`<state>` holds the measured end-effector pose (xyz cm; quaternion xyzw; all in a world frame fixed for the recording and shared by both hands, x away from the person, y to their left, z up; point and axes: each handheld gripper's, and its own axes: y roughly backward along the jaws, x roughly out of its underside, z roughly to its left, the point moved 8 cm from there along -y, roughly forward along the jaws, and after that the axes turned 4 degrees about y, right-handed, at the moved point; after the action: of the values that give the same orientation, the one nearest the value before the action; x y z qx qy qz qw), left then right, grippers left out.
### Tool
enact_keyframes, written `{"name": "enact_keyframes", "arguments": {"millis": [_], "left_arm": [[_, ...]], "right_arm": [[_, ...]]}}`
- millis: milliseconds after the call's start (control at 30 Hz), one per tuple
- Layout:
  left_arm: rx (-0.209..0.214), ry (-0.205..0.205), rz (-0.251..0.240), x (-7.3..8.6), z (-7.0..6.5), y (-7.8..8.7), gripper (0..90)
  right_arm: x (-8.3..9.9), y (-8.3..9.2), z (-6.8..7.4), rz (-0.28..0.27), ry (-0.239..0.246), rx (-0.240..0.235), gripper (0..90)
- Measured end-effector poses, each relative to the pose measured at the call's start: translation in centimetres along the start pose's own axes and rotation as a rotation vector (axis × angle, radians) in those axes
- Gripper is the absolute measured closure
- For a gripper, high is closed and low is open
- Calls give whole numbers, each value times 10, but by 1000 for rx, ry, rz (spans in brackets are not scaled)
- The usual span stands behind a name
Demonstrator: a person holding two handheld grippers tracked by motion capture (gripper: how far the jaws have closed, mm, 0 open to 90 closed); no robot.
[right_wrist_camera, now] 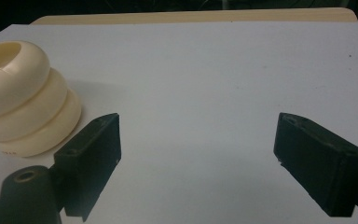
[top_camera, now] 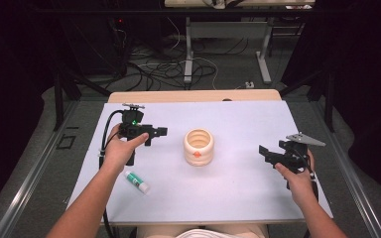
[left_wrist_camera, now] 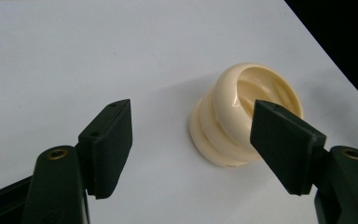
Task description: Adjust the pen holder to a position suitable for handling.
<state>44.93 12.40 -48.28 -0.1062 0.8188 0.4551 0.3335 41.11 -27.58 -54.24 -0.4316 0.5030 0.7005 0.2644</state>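
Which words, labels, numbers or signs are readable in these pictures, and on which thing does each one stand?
No text can be read in these pictures.
Glue stick: its label has green print, too small to read.
Cream ribbed holder: an orange mark on its side, no letters; faint marks near its base in the right gripper view, too blurred to read.

ribbed cup [top_camera: 198,147] mid-table [top_camera: 238,198] | glue stick [top_camera: 137,182] front-left | tongs flank cup
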Motion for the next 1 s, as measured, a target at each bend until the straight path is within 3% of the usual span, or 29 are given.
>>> {"name": "enact_keyframes", "arguments": {"millis": [167, 267, 467, 600, 667, 1000], "left_arm": [[17, 10, -1, 5, 4, 12, 296], [-4, -16, 1, 7, 9, 18, 263], [-12, -22, 4, 12, 11, 28, 222], [-40, -78, 14, 15, 14, 34, 170], [-80, -113, 19, 18, 16, 36, 164], [-133, -227, 35, 30, 21, 40, 167]], "right_arm": [[1, 0, 0, 4, -4, 4, 145], [1, -1, 0, 3, 8, 5, 145], [1, 0, 0, 3, 7, 6, 145], [1, 0, -1, 4, 6, 6, 145], [0, 0, 0, 3, 7, 6, 145], [0, 0, 1, 3, 0, 2, 145]]}}
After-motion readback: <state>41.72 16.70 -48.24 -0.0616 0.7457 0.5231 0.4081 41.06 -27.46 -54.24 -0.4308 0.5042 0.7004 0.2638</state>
